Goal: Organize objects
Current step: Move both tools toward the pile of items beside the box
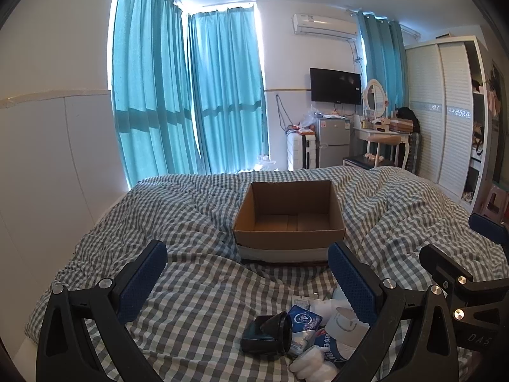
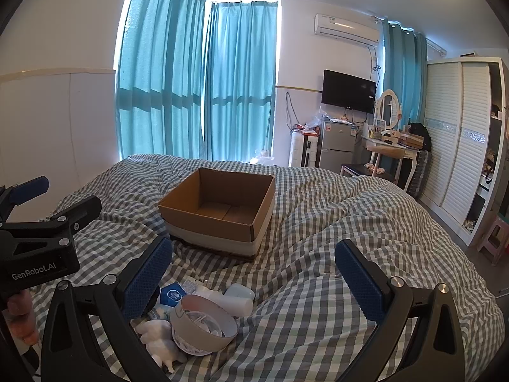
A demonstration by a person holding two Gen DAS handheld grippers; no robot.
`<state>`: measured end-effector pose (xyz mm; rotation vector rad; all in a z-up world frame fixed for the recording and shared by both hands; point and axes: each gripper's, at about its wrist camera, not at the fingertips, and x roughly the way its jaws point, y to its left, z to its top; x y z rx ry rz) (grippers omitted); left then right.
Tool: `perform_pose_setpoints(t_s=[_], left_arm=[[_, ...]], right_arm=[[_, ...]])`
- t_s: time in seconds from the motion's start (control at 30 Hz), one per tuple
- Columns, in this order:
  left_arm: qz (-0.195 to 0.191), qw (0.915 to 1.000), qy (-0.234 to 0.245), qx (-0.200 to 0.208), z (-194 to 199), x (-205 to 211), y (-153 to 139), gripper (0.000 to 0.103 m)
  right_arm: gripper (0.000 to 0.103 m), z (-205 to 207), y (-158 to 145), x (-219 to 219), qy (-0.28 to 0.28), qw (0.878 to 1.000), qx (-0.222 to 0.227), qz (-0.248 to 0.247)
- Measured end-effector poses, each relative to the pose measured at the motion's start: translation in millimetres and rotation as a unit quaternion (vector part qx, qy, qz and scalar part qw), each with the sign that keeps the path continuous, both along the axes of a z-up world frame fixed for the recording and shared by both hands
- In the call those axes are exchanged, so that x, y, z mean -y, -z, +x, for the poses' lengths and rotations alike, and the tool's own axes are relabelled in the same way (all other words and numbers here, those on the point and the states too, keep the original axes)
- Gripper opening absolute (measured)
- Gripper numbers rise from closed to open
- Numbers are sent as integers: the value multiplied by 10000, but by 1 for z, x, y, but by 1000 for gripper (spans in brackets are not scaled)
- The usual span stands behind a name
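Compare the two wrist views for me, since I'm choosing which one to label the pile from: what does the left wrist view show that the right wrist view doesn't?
Only the left wrist view shows the black plastic cup lying on its side at the pile's left edge.

Only the right wrist view looks into the round beige paper tub, showing white bits inside, and shows a clear plastic bottle behind it.

Both show the empty brown cardboard box on the grey checked duvet, plus both hand-held grippers, left and right, open.

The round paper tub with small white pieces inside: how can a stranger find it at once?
On the checked bed cover, look in front of the open cardboard box at the small pile. The round paper tub lies tipped there, the only open round container.
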<state>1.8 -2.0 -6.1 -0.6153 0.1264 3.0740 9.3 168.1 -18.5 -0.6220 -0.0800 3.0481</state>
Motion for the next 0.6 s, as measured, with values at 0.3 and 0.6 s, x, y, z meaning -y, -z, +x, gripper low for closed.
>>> perform_pose_setpoints(t_s=[0.3,0.6], left_arm=[[141,9999,72,-33,2,3,-2,103],[85,9999,140,-23,4,1,-3,103]], right_arm=[[103,2,-2,2,-69,10000,-2,-15],[103,3,-4,5,-185,9998,13,-16]])
